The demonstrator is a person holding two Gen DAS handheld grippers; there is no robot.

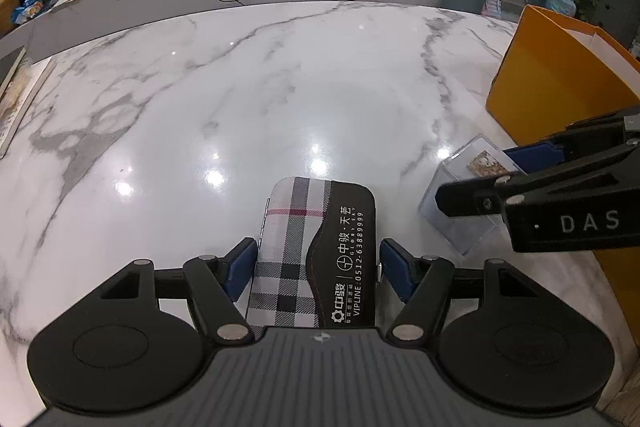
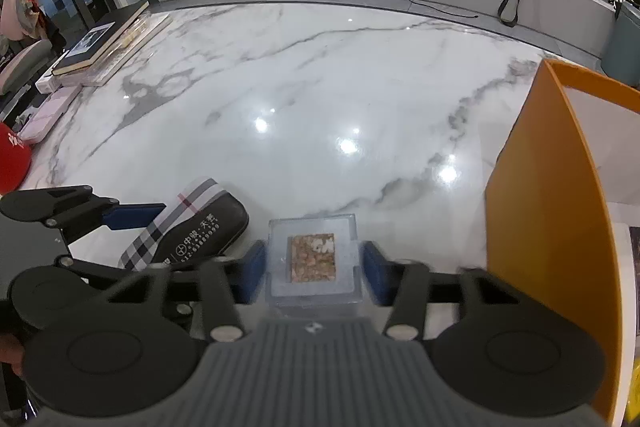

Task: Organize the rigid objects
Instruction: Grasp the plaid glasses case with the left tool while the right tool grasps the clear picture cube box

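Note:
A plaid and black glasses case (image 1: 304, 247) lies lengthwise between the blue pads of my left gripper (image 1: 318, 267), which press on both its long sides. It rests low over the marble table (image 1: 280, 87). To its right a clear plastic block (image 2: 314, 259) with a brown stone square inside sits between the pads of my right gripper (image 2: 314, 273), and both pads meet its sides. In the left wrist view the right gripper (image 1: 476, 175) reaches in from the right over that block (image 1: 460, 211). The case (image 2: 192, 227) also shows in the right wrist view.
An open orange box (image 2: 540, 187) stands at the table's right edge, close beside the right gripper. A stack of books (image 2: 100, 43) and flat boxes lies at the far left. A red item (image 2: 12, 159) sits at the left edge. A low marble shelf runs behind.

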